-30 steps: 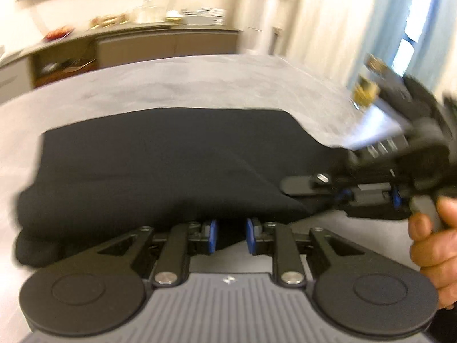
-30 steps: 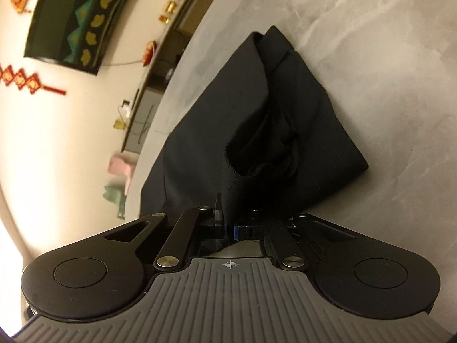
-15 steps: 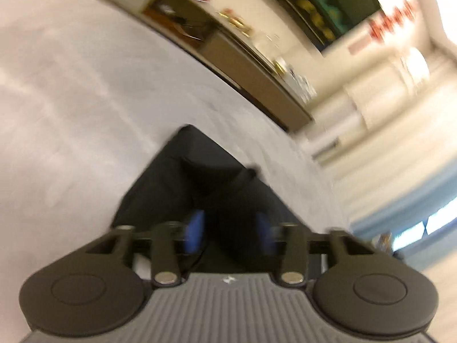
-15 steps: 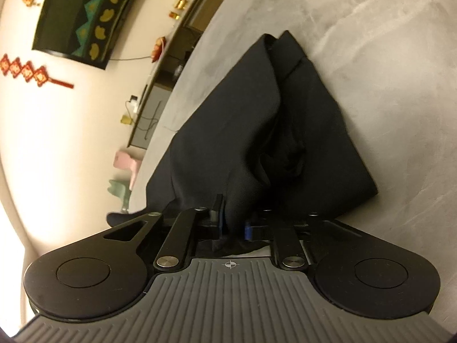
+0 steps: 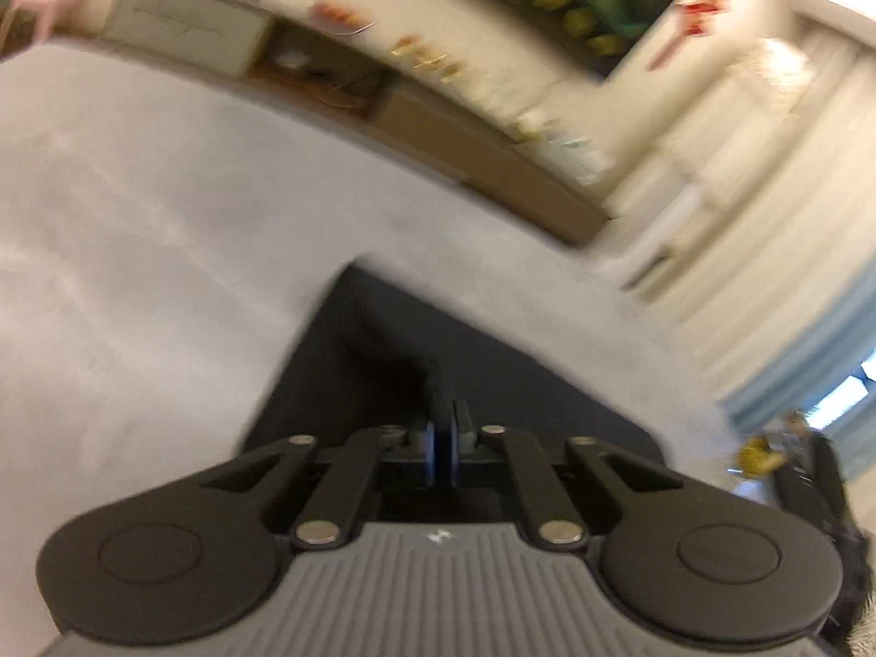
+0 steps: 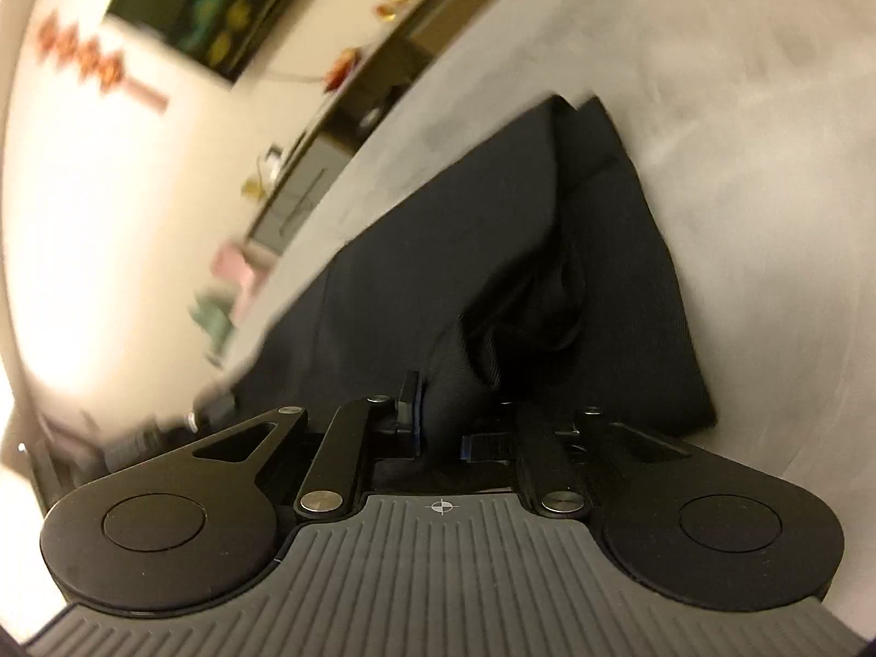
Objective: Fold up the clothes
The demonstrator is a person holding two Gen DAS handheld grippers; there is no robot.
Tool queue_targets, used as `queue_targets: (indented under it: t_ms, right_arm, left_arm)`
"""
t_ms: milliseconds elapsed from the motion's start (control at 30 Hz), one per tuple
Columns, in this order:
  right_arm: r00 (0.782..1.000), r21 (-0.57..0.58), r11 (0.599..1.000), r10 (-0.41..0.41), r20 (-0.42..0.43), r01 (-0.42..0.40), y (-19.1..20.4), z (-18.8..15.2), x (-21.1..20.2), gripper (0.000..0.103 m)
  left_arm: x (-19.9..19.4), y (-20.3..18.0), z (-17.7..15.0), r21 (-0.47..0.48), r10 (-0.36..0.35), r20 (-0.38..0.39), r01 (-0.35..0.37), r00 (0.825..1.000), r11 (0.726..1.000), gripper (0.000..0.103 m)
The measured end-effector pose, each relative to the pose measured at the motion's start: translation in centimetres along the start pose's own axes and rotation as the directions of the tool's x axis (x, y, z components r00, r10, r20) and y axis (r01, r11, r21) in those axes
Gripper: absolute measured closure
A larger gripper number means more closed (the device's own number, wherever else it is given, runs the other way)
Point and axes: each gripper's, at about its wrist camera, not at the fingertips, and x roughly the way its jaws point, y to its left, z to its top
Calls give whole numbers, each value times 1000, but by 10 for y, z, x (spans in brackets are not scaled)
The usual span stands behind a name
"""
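The black garment (image 6: 591, 274) lies partly folded on the grey desk (image 6: 766, 164), running from the camera toward 12 o'clock in both wrist views. The left claw (image 5: 441, 441) is clamped on a raised pinch of the cloth, its blue pads pressed together with fabric caught at the tips. The right claw (image 6: 438, 427) is clamped on a thicker bunched ridge of the same garment.

Judging from the grips, the main risk is slippage: the left claw has only a thin tip-hold, so a quick lift could pull the cloth free. The right claw's bunch may hold several layers, so carrying it over could drag the lower fold out of line and leave a lump. If the two claws pull unevenly, the edge may skew.

No brand, label or readable writing shows; the red hanging ornaments (image 6: 82, 55) at 10 o'clock are too blurred to read.
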Motion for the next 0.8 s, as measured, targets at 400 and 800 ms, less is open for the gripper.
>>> queue_targets:
  t_ms: [400,800]
  right_arm:
    - [1000,34,999,6,9,-6,-26,37,0,102]
    - [987,-43,989,-136,87,141,-26,73,-9,100]
  left_arm:
    - [0,-5,-16,67,18,-18,-16,1000,998,94]
    - [-10,-31,-37,256,-13,-86,35,996,966,95]
